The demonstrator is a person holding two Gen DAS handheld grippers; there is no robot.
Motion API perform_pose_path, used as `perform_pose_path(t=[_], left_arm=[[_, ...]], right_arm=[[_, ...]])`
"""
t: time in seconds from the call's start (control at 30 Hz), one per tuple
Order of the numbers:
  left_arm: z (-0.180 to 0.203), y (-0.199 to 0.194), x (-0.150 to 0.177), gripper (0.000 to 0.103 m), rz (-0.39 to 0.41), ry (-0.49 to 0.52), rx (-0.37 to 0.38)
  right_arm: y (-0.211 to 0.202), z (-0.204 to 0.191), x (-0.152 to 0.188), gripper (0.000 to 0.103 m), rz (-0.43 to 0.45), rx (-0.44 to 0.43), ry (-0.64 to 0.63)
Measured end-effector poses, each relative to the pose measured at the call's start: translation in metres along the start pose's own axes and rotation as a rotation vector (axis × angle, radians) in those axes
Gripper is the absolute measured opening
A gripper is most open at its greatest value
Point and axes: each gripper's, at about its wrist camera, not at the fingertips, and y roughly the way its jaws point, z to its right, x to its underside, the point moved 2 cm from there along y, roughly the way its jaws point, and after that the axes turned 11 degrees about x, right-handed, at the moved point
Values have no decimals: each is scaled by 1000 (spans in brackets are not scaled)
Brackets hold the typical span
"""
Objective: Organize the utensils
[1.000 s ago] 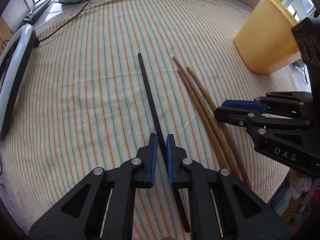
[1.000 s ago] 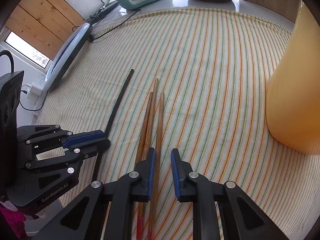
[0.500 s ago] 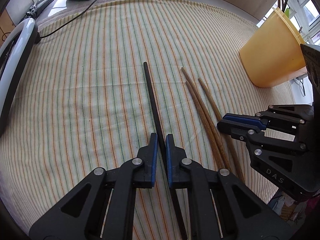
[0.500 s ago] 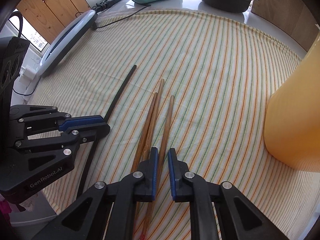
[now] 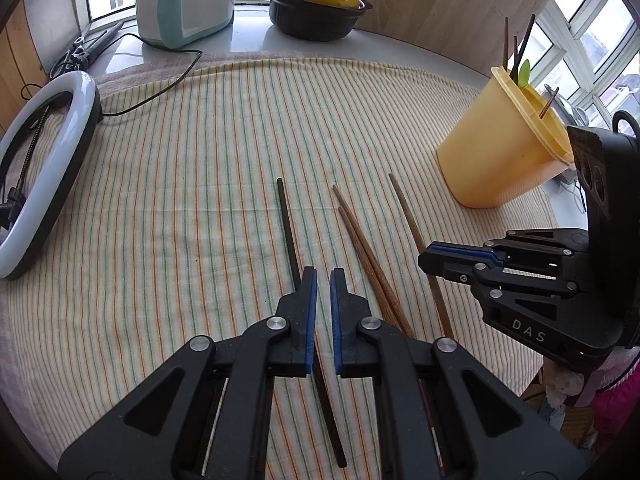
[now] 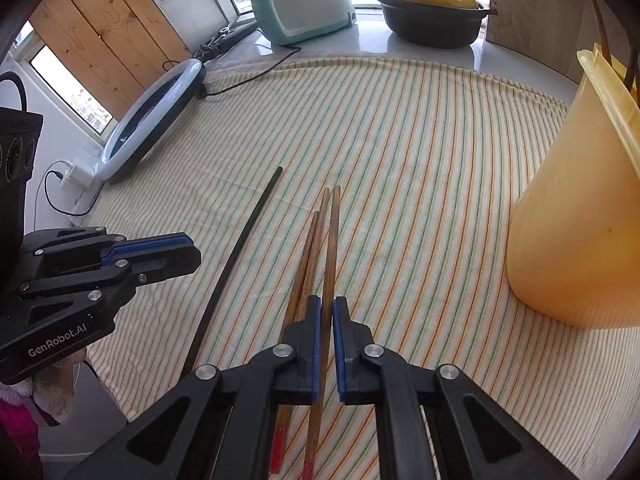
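left tongs point(image 5: 323, 276) pitched down, gripping black chopstick point(image 5: 289, 232) | right tongs point(image 6: 327, 305) likewise, wooden chopstick point(image 6: 331, 248)

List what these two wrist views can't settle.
- Left view: whether the left tool grips the black chopstick; its fingers cover the contact.
- Left view: near ends of the two brown chopsticks on the cloth, hidden under that tool.
- Right view: rim and contents of the yellow cup, cut off by the frame edge.
- Right view: the right tool hides its pad contact with the brown chopstick.
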Motion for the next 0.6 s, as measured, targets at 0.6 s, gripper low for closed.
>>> perform_pose_path(t=[0.6], left_arm=[[-7,66,-3,21,-229,-40,-121]], right_arm=[[1,3,5,3,-5,24,-2]])
